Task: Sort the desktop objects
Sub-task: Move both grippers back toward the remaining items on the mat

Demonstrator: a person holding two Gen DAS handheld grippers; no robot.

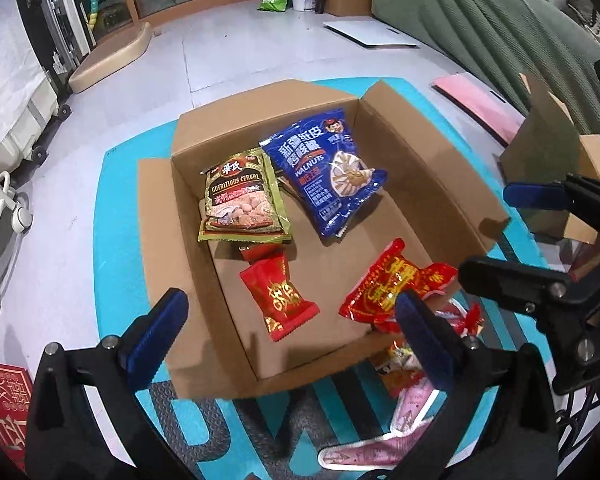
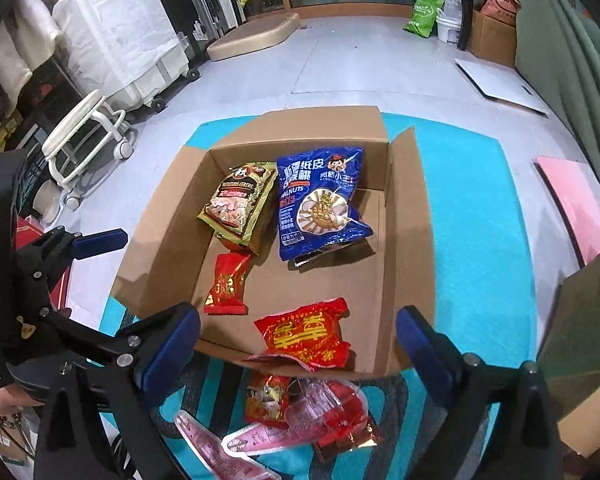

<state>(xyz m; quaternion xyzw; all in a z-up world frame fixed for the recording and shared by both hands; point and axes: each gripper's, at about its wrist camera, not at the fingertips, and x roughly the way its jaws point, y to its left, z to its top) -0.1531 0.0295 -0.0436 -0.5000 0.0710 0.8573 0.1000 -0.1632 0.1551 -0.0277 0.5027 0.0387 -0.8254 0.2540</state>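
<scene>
your left gripper [image 1: 292, 330] and right gripper [image 2: 298, 344] both hang over the near edge of the cardboard box [image 2: 164, 236], jaws spread wide with nothing between them, which fits a release into the box.

inside, the green cereal packet [image 1: 242, 202] lies at about 11 o'clock, leaning toward the left wall, and the blue walnut bag [image 1: 324, 172] at 1 o'clock beside it, so the big flat bags fill the far end. the small red packet [image 1: 278, 300] sits near the centre. the larger red packet [image 2: 306, 336] lies at 6 o'clock against the near wall.

still unsorted on the teal mat [image 2: 472, 248], just outside that wall, is a heap of red and pink wrappers [image 2: 300, 420]; i judge those come next.
</scene>
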